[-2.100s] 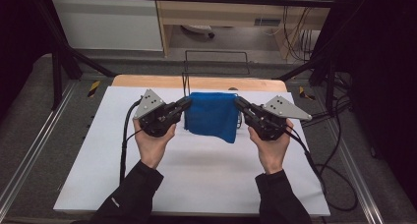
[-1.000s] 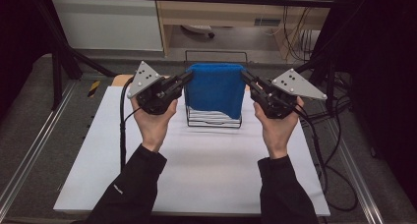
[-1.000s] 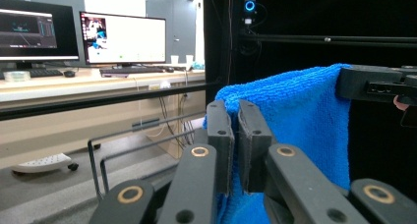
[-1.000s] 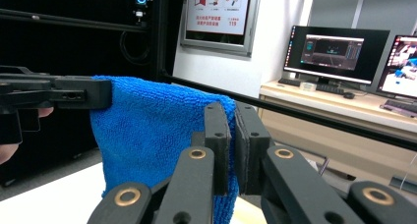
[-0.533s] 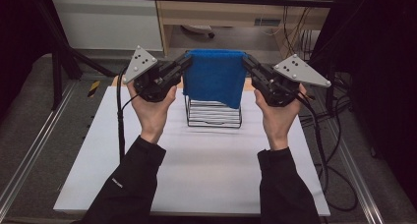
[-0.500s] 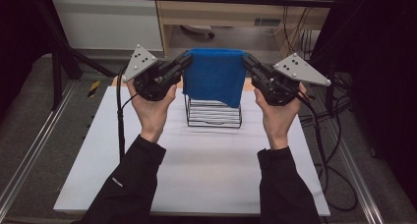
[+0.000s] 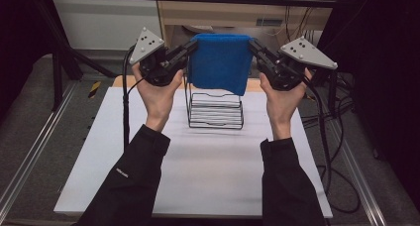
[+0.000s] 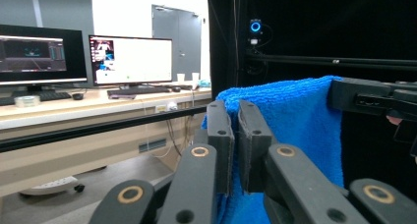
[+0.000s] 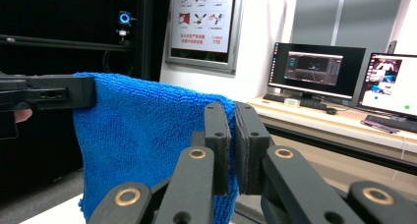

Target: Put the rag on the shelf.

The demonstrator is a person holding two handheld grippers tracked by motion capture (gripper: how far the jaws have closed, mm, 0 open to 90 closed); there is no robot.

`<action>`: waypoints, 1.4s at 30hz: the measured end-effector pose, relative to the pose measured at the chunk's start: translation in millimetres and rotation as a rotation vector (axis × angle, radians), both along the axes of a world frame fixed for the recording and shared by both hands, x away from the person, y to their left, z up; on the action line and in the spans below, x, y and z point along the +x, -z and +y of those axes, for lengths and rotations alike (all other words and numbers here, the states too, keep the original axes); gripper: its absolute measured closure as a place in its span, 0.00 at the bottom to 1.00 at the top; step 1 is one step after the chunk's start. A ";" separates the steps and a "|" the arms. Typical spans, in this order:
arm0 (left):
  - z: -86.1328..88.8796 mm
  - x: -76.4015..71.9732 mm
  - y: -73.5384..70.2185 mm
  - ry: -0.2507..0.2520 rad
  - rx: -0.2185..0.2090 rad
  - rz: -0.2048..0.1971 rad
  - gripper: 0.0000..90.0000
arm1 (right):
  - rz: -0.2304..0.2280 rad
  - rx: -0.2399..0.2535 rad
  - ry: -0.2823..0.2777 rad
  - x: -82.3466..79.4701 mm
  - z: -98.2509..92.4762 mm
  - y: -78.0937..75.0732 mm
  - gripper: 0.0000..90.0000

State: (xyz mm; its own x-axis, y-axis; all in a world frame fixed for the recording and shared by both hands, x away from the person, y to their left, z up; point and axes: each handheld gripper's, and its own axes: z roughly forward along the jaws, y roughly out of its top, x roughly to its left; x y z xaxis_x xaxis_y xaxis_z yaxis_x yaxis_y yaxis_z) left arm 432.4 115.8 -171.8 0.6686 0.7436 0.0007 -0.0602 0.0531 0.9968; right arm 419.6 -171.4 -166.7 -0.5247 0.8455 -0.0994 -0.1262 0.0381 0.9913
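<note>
A blue towel (image 7: 219, 62) hangs folded in the air above a black wire rack (image 7: 215, 109) that stands on the white table (image 7: 198, 171). My left gripper (image 7: 190, 48) is shut on the towel's upper left corner, and my right gripper (image 7: 253, 45) is shut on its upper right corner. In the left gripper view the towel (image 8: 295, 121) drapes down past my closed left gripper (image 8: 235, 135), with the other gripper's jaw at the far edge. The right gripper view has the towel (image 9: 142, 145) pinched by my right gripper (image 9: 231, 135).
The rack sits at the table's far middle, under the towel's lower edge. Metal rails (image 7: 34, 151) run along both table sides, and cables (image 7: 327, 137) trail at the right. Desks with monitors (image 9: 317, 69) stand beyond the table.
Both grippers have lifted the towel from the rack's height up and away from me. The rack now stands uncovered beneath it.
</note>
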 end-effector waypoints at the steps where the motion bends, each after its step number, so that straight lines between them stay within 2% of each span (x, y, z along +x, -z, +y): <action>1: -1.1 1.8 -1.5 0.003 -0.008 0.003 0.95 | 0.001 0.004 0.000 1.8 -0.8 -1.4 0.96; 13: -6.3 17.9 -16.1 -0.023 0.002 -0.008 0.95 | 0.004 0.014 0.009 18.7 -3.5 -13.8 0.96; 22: -6.0 34.2 -18.7 -0.037 -0.007 0.003 0.95 | 0.008 0.004 0.010 38.7 -0.6 -21.4 0.96; 27: -6.1 44.5 -13.8 -0.052 -0.009 0.014 0.95 | 0.023 0.004 0.012 49.9 0.8 -18.9 0.96; 30: -6.3 50.8 -8.9 -0.060 -0.003 0.018 0.95 | 0.034 -0.017 0.018 61.8 2.0 -14.3 0.96; 34: -6.2 57.9 -3.1 -0.062 -0.005 0.024 0.95 | 0.039 -0.023 0.018 70.1 2.5 -11.5 0.96; 38: -5.3 63.2 0.9 -0.069 0.011 0.018 0.95 | 0.041 -0.039 0.019 79.6 4.2 -7.1 0.96; 42: -3.6 67.4 8.5 -0.068 0.015 0.032 0.95 | 0.052 -0.045 0.017 82.5 5.3 -2.5 0.96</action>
